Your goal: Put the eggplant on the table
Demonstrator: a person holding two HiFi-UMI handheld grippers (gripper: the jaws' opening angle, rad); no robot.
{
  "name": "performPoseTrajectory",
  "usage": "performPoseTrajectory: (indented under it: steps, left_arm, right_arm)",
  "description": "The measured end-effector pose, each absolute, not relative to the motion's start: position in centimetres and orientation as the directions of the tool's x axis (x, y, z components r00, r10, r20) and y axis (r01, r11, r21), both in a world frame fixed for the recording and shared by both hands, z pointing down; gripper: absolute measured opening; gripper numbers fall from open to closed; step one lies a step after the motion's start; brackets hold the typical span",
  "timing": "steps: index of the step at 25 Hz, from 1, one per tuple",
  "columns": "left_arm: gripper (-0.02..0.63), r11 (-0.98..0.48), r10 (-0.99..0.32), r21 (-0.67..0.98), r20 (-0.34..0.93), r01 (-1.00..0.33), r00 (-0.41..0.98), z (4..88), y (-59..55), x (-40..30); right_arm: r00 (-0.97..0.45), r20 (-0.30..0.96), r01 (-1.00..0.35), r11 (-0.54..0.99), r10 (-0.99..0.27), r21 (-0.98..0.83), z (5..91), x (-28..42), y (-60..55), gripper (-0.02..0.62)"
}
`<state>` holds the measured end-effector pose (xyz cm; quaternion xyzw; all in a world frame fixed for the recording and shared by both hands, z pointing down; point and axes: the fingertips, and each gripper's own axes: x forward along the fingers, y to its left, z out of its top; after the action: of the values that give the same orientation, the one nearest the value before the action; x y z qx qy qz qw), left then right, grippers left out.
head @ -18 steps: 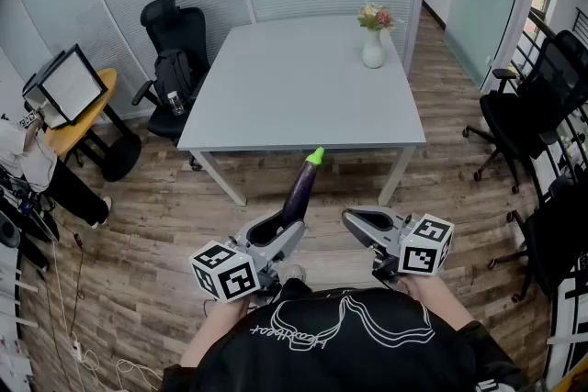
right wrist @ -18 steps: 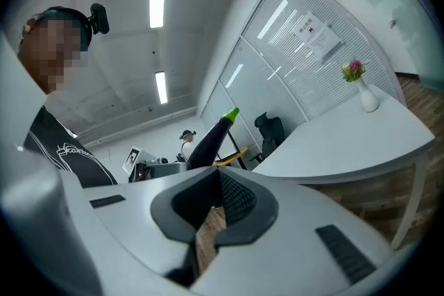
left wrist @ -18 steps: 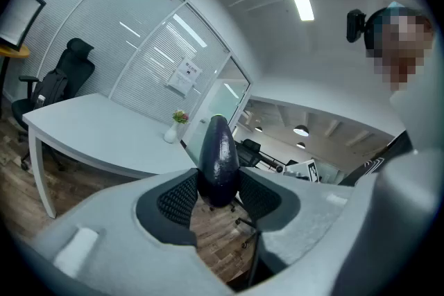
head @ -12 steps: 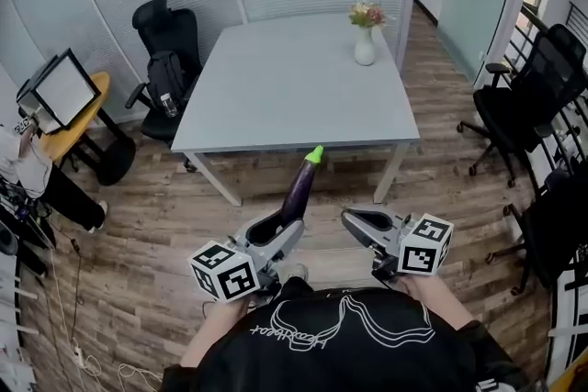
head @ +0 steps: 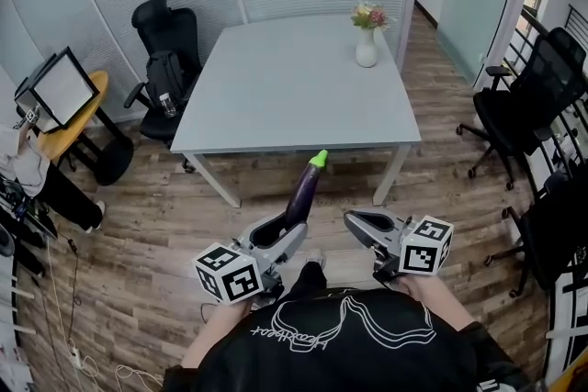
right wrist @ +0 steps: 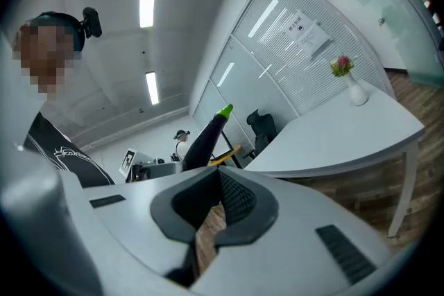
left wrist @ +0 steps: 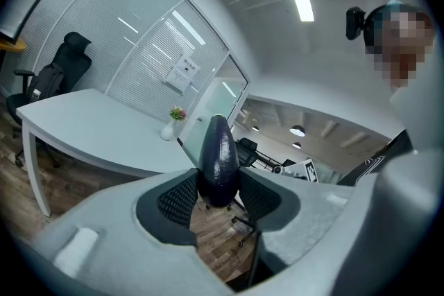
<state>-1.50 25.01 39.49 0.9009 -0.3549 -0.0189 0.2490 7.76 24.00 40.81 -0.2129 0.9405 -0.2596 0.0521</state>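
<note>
While held short of far table [head: 294, 78], eggplant [head: 303, 190]: pinched at fat end, stem up, over near floor
left gripper [head: 287, 232]: clenched on eggplant
right gripper [head: 351, 218]: closed, empty, parked right, outta the way

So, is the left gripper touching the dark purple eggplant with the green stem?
Touching. The left gripper view shows the left gripper with a black ribbed pad pressed against each side of the dark purple eggplant.
</note>
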Motion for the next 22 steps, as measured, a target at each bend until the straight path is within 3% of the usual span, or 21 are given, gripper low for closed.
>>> performPoseTrajectory:
  steps: [22]
  left_arm:
    - [0.193, -0.628, -0.572, 0.520, 0.195, -0.579, 0.796, 41.3, 6.7, -4.1]
  right_arm:
    - [-0.848, 0.069, -0.465, 0.675, -0.526, -0.573, 42.6, 6.0, 6.4, 0.009]
